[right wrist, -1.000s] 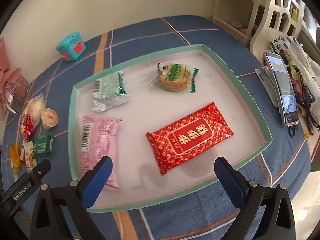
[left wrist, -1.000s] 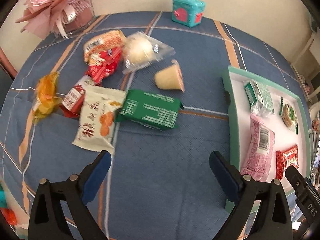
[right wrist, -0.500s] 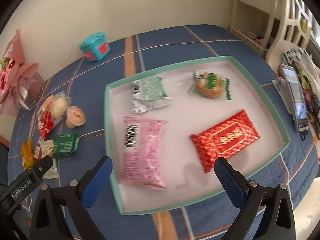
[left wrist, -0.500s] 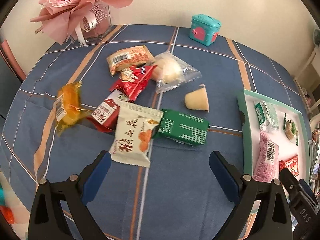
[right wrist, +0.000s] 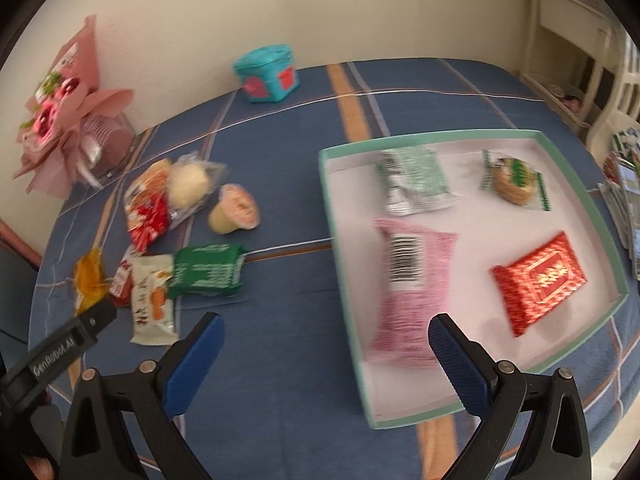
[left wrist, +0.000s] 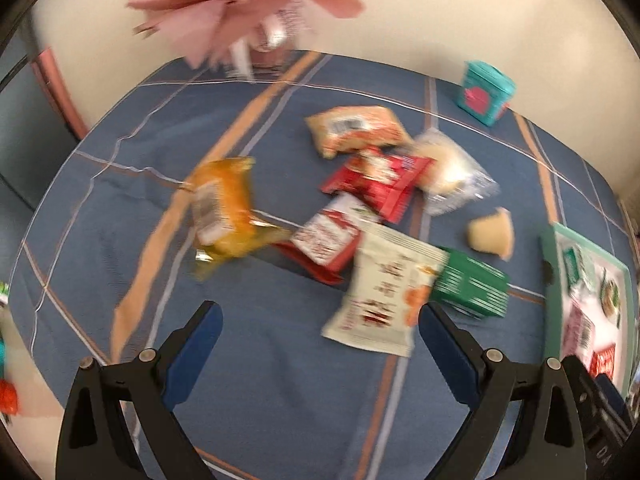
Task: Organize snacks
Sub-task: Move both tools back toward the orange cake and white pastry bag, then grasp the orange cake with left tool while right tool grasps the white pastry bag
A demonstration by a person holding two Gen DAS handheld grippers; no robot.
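Loose snacks lie on the blue tablecloth: an orange-yellow packet [left wrist: 226,210], a white packet [left wrist: 384,292], a green packet [left wrist: 472,284], red packets [left wrist: 380,182], a clear-wrapped bun [left wrist: 452,172] and a jelly cup [left wrist: 492,234]. My left gripper [left wrist: 318,330] hovers open just in front of them, holding nothing. A teal-rimmed tray [right wrist: 334,216] holds a pink packet [right wrist: 408,280], a red packet [right wrist: 538,282], a green-silver packet [right wrist: 414,182] and a wrapped cookie [right wrist: 514,180]. My right gripper [right wrist: 326,340] is open above the tray's near left corner, empty.
A pink bouquet [left wrist: 248,4] stands at the table's far left and a teal box [left wrist: 484,92] by the wall. In the right wrist view the other gripper's body [right wrist: 60,348] shows at left, and chairs [right wrist: 600,92] and papers stand past the table's right edge.
Both grippers have swung left. The left view now centres on the loose snacks with the tray at its right edge. The right view shifted from the tray alone toward the snack pile.
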